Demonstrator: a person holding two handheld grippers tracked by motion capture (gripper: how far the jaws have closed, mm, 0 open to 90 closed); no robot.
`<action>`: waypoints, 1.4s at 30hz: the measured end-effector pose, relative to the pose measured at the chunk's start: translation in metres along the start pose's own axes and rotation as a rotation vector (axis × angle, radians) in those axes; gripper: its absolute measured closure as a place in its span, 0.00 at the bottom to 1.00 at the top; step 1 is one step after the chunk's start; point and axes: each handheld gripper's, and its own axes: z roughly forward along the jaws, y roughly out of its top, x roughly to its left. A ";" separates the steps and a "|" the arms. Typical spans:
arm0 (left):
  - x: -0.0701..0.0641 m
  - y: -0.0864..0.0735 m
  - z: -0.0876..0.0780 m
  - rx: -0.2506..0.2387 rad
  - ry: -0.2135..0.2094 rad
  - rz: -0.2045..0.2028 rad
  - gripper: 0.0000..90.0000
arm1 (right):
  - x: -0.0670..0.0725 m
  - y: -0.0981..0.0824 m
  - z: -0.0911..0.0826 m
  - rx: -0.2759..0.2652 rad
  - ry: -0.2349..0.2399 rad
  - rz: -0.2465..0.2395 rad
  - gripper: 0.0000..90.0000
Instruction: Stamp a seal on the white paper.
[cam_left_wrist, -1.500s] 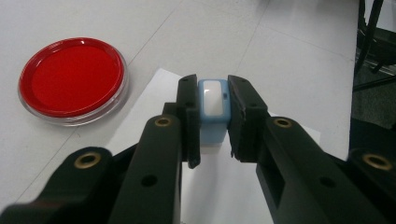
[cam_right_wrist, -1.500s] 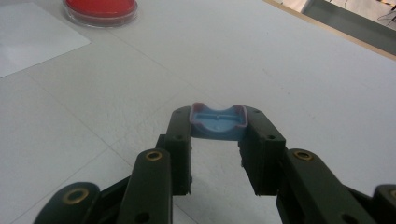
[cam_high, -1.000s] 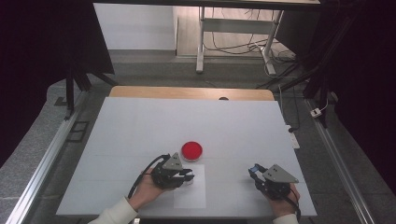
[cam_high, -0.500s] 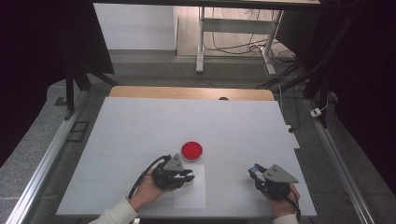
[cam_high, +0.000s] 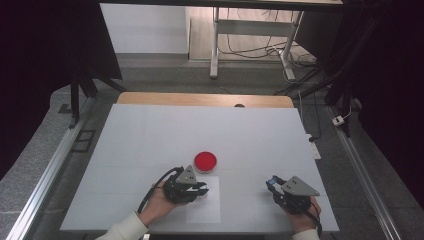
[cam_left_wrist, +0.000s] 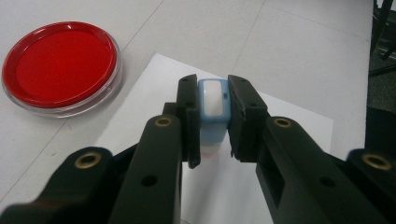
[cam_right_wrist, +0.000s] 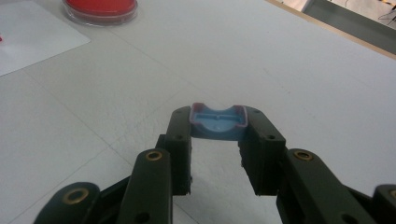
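My left gripper (cam_left_wrist: 214, 116) is shut on a small light-blue stamp (cam_left_wrist: 214, 111) with a white top, held over a white sheet of paper (cam_left_wrist: 289, 140). A round red ink pad (cam_left_wrist: 60, 65) in a clear case lies beside the sheet, to the left of the jaws. In the high view the left gripper (cam_high: 200, 191) rests at the sheet (cam_high: 206, 212), just below the ink pad (cam_high: 205, 161). My right gripper (cam_right_wrist: 217, 130) is shut on a blue cap (cam_right_wrist: 217, 123) with a reddish rim, just above the table. It sits near the front right (cam_high: 274, 185).
The white table (cam_high: 165, 135) ends in a wooden strip (cam_high: 200, 99) at the far edge. Metal rails (cam_high: 50, 165) run along both sides. A power strip (cam_high: 314, 147) lies off the right edge. In the right gripper view the ink pad (cam_right_wrist: 100, 9) and paper (cam_right_wrist: 32, 37) show at top left.
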 end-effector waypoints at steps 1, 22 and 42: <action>0.000 0.000 0.000 0.001 0.001 -0.002 0.84 | 0.000 0.000 0.000 0.000 0.000 0.000 0.72; -0.002 0.001 0.003 0.041 0.009 0.017 0.85 | 0.000 0.000 0.000 0.002 0.001 -0.001 0.72; -0.004 0.004 0.004 0.073 0.020 0.027 0.85 | 0.003 0.001 0.000 0.003 0.004 -0.007 0.72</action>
